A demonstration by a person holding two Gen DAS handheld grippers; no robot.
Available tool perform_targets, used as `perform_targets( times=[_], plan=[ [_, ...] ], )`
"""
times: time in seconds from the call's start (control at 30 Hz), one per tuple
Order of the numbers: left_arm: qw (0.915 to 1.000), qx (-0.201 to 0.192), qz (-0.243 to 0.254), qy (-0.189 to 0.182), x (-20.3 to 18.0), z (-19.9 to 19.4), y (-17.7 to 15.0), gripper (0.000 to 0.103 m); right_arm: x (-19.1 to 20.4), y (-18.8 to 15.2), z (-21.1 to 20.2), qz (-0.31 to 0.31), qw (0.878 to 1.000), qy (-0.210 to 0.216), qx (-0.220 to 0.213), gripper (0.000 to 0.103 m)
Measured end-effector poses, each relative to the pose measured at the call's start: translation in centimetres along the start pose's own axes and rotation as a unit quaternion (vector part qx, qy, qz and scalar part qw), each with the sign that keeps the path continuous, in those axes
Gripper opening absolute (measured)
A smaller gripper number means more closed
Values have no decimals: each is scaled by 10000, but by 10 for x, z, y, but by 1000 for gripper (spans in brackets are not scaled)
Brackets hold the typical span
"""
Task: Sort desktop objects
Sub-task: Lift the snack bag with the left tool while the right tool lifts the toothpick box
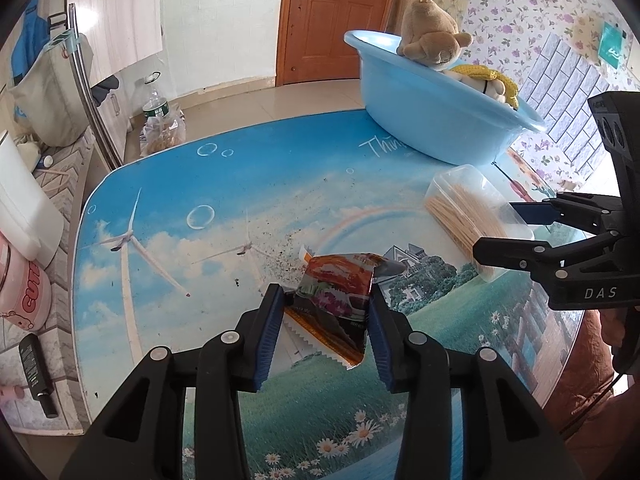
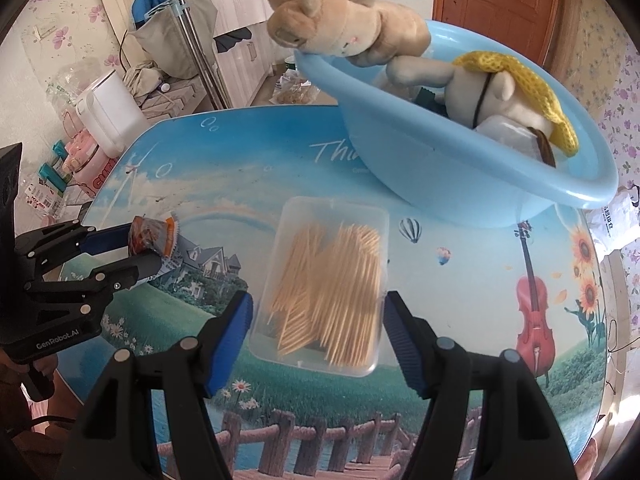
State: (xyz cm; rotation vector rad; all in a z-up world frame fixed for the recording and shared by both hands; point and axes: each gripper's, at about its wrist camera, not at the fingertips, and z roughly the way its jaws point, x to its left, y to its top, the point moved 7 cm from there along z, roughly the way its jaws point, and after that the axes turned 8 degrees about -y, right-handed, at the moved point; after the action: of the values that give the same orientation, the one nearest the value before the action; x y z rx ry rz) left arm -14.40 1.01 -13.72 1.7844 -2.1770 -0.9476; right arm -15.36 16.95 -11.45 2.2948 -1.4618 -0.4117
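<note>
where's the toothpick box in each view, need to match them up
Left wrist view: toothpick box at right of centre, below the blue basin.
Right wrist view: toothpick box at centre, between the right gripper fingers.
Shared landmark: the blue basin, just beyond the box in both views.

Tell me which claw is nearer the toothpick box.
Right. The right claw straddles the toothpick box, fingers either side. The left claw sits apart, around the snack packet.

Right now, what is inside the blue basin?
In the blue basin: a brown plush toy on the rim, a cream plush toy, yellow knit fabric. Below them is covered.
</note>
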Motion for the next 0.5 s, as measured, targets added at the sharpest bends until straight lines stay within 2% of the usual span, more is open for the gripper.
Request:
perform_targets(
  times=[0.5],
  plan=[
    [9999,-74,49,-60,0,4,2,43,1,-1,12,-54,9998,-156,138,67]
  ],
)
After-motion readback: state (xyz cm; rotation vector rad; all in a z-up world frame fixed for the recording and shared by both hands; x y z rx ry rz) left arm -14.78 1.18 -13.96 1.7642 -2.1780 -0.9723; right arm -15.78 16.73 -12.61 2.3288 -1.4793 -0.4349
